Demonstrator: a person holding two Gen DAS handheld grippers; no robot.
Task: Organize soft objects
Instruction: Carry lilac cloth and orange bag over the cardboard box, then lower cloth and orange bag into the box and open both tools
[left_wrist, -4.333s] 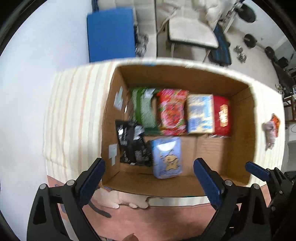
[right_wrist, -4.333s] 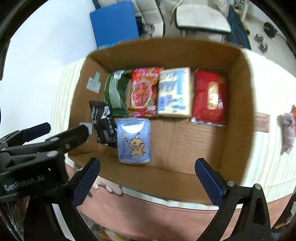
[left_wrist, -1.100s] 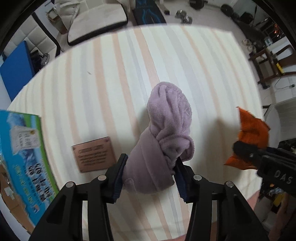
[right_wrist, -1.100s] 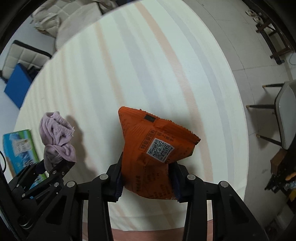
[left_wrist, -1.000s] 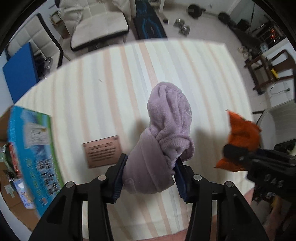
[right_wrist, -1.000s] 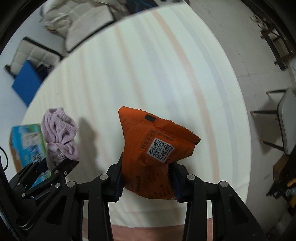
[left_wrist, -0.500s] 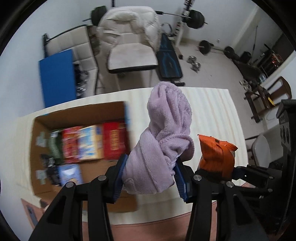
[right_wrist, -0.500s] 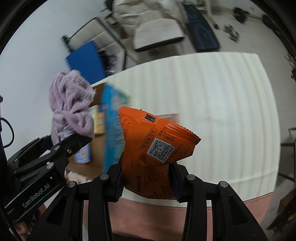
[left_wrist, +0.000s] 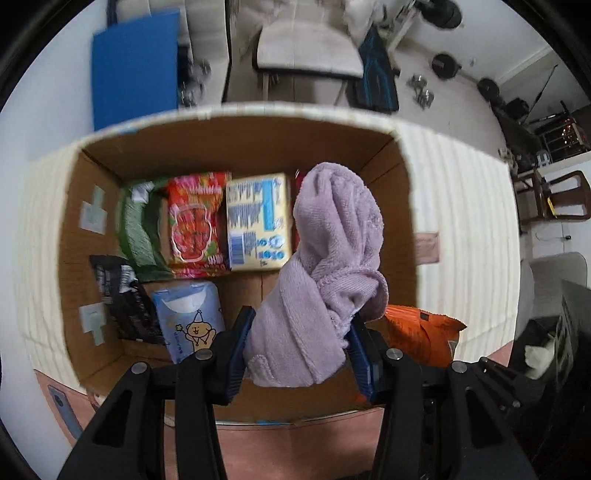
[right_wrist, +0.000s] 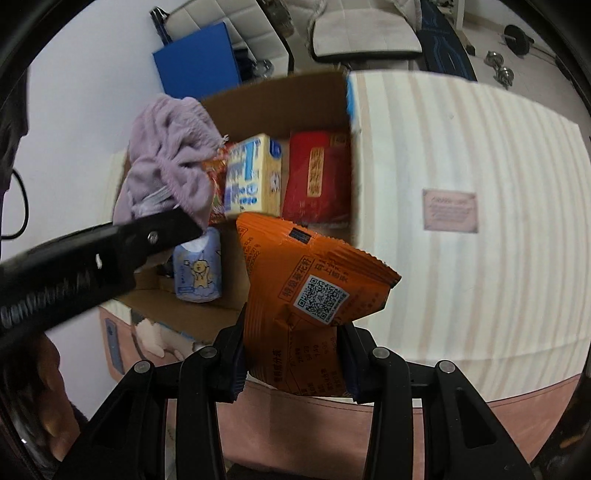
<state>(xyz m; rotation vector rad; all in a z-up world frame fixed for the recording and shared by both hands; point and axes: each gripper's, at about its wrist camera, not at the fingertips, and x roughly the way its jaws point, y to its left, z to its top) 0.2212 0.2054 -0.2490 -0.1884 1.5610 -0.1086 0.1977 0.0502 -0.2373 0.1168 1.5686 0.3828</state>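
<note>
Both loads have swung from the striped table to above the cardboard box (left_wrist: 399, 177), left gripper (left_wrist: 299, 354) clamping the lilac towel (left_wrist: 332, 266), right gripper (right_wrist: 291, 354) clamping the orange packet (right_wrist: 306, 280); releasing 2 together risks one snagging the rim.

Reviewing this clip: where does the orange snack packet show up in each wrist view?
Left wrist view: the orange snack packet sits low and right of centre, partly hidden behind the purple towel.
Right wrist view: it fills the lower centre, clamped in the right gripper.
Shared landmark: the yellow-and-blue packet in the cardboard box.
</note>
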